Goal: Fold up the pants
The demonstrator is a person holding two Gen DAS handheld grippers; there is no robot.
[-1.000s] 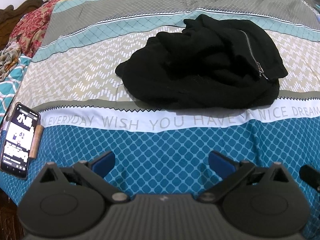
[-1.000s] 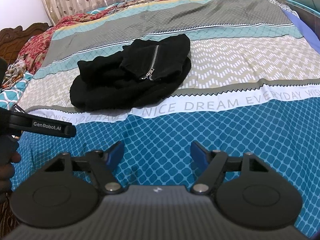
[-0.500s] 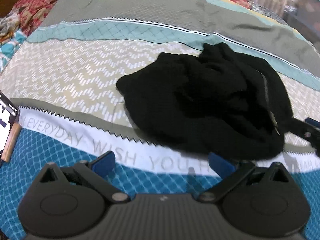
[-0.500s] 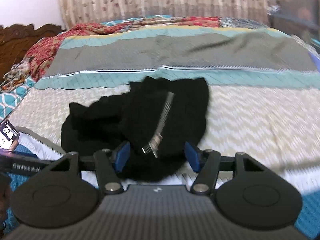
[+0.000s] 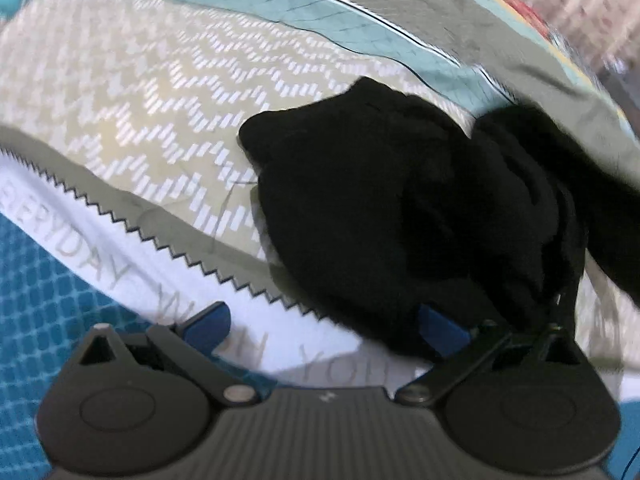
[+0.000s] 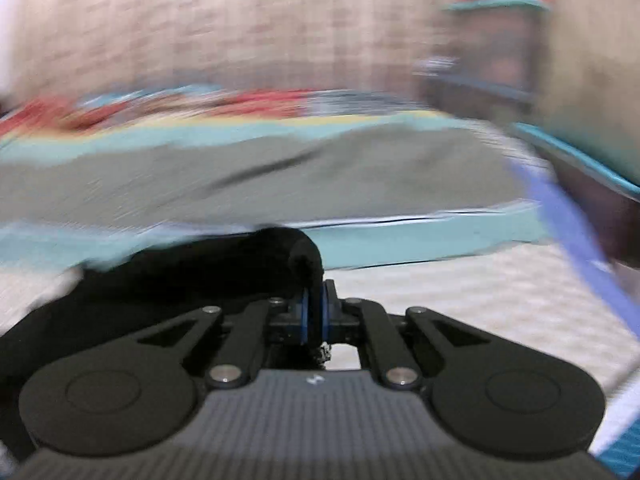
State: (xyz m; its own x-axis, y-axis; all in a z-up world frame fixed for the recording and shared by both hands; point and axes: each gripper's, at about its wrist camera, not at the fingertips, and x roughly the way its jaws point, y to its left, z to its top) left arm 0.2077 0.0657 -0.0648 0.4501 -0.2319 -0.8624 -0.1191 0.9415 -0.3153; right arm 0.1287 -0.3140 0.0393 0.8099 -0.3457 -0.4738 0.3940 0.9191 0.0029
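The black pants (image 5: 392, 208) lie crumpled in a heap on the patterned bedspread (image 5: 140, 92). My left gripper (image 5: 324, 326) is open, its blue pads wide apart at the heap's near edge, the right pad (image 5: 440, 326) touching the cloth. In the right wrist view my right gripper (image 6: 314, 312) is shut on a fold of the black pants (image 6: 224, 264), which bunches up above the blue pads and trails off to the left. The right wrist view is blurred by motion.
The bedspread has a white band with lettering (image 5: 120, 264) and a blue checked band (image 5: 36, 280) near me. Curtains (image 6: 240, 28) and a blurred teal-lidded container (image 6: 496, 40) stand beyond the bed's far side.
Both grippers moved forward to the pants. The right gripper closed on a fold of the cloth. The left gripper stayed open and reached the heap's edge. The phone left the view.
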